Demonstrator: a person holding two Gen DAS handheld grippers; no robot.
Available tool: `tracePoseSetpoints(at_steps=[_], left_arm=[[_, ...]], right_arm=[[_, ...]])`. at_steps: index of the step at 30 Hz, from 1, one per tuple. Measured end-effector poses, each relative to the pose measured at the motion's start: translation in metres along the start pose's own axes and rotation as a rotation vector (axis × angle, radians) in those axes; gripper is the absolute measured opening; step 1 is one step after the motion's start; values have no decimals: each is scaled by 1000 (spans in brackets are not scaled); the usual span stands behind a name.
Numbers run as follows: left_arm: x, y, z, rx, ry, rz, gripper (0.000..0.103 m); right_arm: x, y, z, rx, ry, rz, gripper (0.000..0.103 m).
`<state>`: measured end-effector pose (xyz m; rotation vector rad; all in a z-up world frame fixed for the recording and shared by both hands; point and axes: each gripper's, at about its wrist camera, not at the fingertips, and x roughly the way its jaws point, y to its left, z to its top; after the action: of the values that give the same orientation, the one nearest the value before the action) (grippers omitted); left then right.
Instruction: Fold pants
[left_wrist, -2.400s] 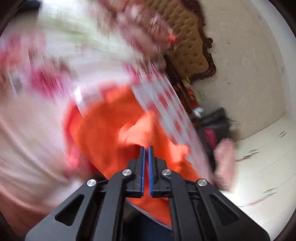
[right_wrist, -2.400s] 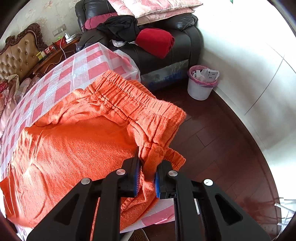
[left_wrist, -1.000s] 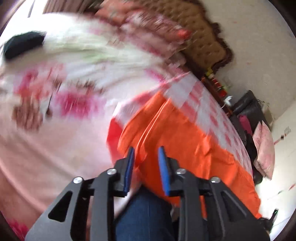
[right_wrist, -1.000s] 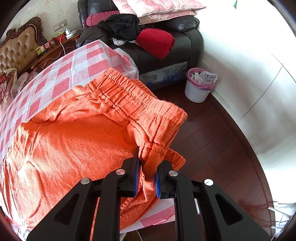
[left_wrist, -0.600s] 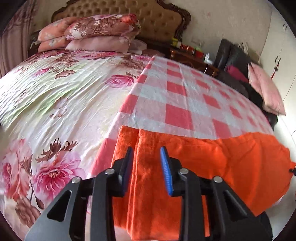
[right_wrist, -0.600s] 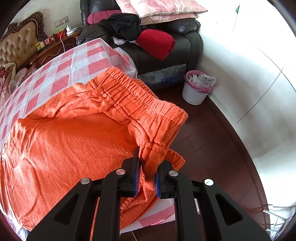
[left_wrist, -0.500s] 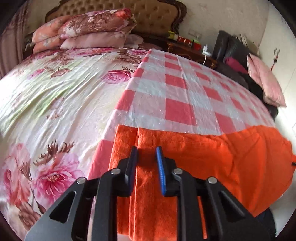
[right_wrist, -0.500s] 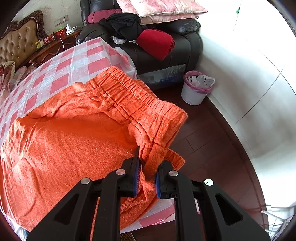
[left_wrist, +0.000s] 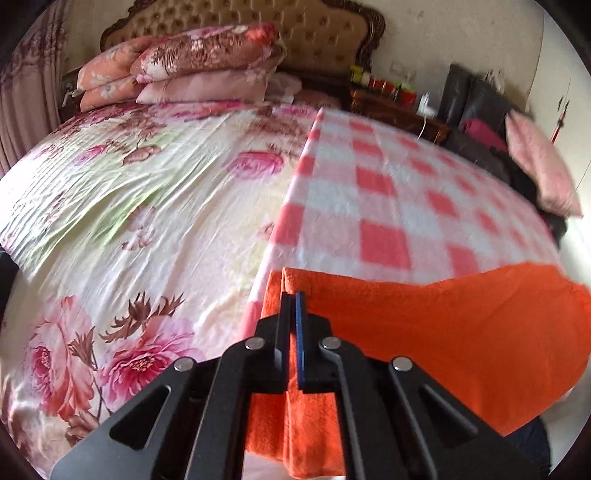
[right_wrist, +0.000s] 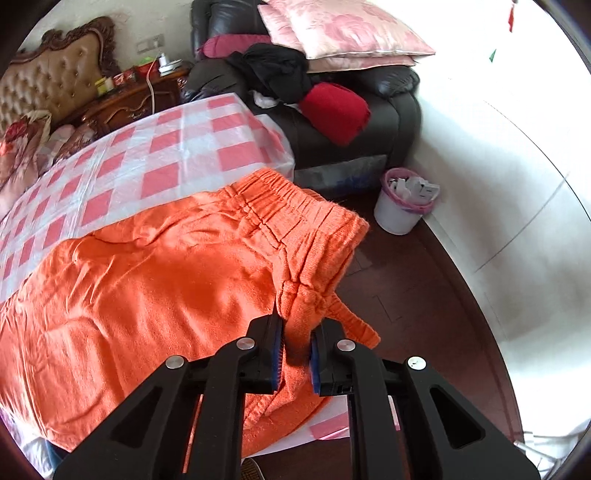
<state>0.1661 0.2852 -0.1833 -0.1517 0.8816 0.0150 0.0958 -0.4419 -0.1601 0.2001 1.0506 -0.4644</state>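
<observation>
Orange pants lie spread across the near edge of a bed, on a red-and-white checked cloth. My right gripper is shut on the bunched elastic waistband at the pants' right end, near the bed corner. In the left wrist view the pants run off to the right. My left gripper is shut on the folded leg-hem end at their left edge.
A floral bedspread and stacked pillows lie left of the checked cloth. A dark sofa with clothes and cushions stands beyond the bed. A white waste bin sits on the dark wood floor.
My left gripper let go of the pants, swung open to the leg-hem end and shut on it. My right gripper has kept its hold on the waistband.
</observation>
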Motion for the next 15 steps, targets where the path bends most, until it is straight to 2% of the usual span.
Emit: tracePoseSetpoints(at_steps=[2,7,9,11,13,15], left_arm=[[7,7,-2,-36,12,-4,2],[-12,9,5,-70,-32,11,2],[-12,6,9,-56,-34,39,2],[0,5,12,-57,8,83,2],[-1,3,16,-58,-9,104,2],[9,6,20,-74,11,130,2]], right_arm=[[7,0,-4,3,30,-5,11],[-10,7,-13,-50,-27,-22,10],[-5,9,-13,-59,-21,-39,10],[2,17,-16,-91,-11,-92,10],[-9,31,-19,-154,-59,-116,10],[-15,44,-22,-201,-87,-137,10]])
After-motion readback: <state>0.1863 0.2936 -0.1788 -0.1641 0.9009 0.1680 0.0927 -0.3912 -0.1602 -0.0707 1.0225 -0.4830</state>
